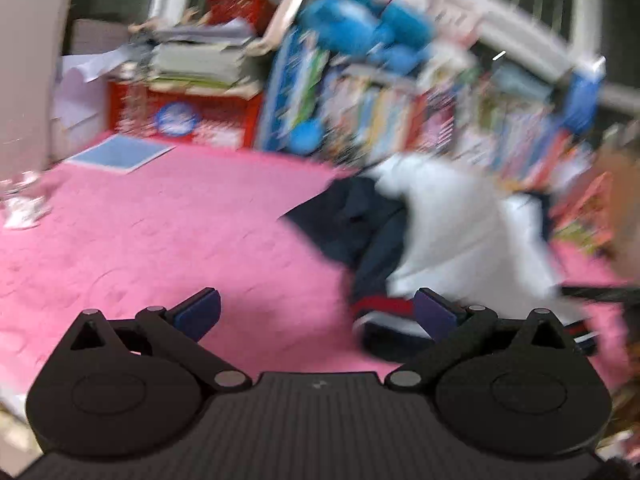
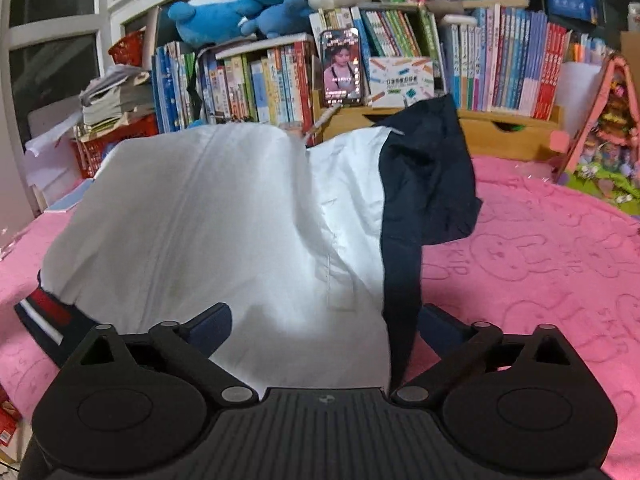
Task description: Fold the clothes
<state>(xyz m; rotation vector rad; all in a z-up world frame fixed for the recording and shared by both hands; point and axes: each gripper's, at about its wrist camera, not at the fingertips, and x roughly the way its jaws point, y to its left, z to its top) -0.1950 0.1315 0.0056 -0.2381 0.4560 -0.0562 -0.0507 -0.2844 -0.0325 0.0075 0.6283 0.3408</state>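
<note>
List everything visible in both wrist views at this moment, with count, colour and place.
jacket: one, white and navy with a red-striped hem, heaped on the blanket
blanket: one, pink, covering the surface
books: many, mixed colours, upright in rows behind the jacket
phone: one, screen lit, propped against the books
plush toys: several, mostly blue, on top of the books
paper stack: one, grey-white, far left
left gripper: one, black, jaws open over the blanket, empty
right gripper: one, black, jaws open, jacket cloth between them
</note>
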